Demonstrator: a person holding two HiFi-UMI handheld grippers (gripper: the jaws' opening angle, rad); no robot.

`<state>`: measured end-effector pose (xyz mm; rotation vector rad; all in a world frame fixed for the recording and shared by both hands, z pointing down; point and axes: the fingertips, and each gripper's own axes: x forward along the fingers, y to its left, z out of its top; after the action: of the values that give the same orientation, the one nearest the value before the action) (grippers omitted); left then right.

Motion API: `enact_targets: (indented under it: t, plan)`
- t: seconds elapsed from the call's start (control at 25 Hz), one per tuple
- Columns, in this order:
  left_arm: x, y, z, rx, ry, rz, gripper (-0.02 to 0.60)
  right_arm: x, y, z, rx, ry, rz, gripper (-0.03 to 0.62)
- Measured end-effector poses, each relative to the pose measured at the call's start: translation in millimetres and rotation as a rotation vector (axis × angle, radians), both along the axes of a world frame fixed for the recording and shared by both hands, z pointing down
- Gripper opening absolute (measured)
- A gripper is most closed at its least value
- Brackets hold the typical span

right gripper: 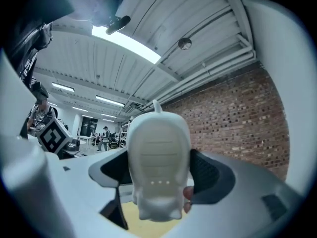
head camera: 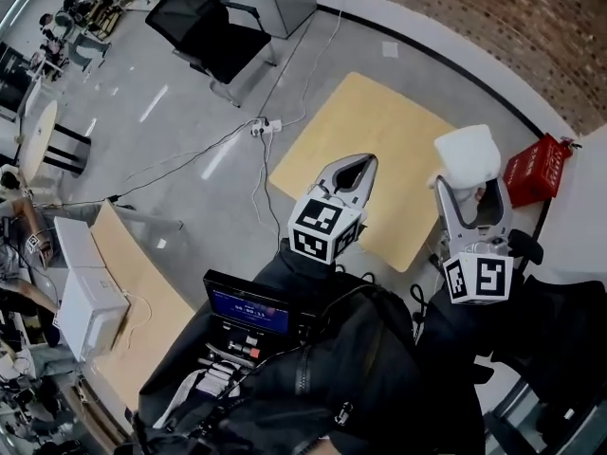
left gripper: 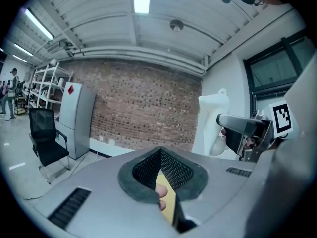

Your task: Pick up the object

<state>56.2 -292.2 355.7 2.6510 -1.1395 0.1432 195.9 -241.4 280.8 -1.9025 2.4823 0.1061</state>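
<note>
Pick looks done for us: the right gripper (head camera: 466, 197) has its jaws clamped on the white object (right gripper: 158, 162), up in the air above the floor (head camera: 171, 112); the left gripper (head camera: 348, 172) jaws pinched together, empty, nothing left bar holding on

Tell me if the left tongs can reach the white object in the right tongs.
Probably yes: the top of the white object stands clear above the right tongs, and nothing lies between, but the left tongs look shut and must open.
</note>
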Motion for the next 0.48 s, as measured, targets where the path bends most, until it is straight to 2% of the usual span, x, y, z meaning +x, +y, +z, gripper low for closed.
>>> enact_targets:
  t: [0.48]
  plan:
    - [4.4,-22.7,-61.0,0.127,0.056,-0.013,-0.002,7.4,-3.9,-39.9,0.095,-0.056,0.046,0.405]
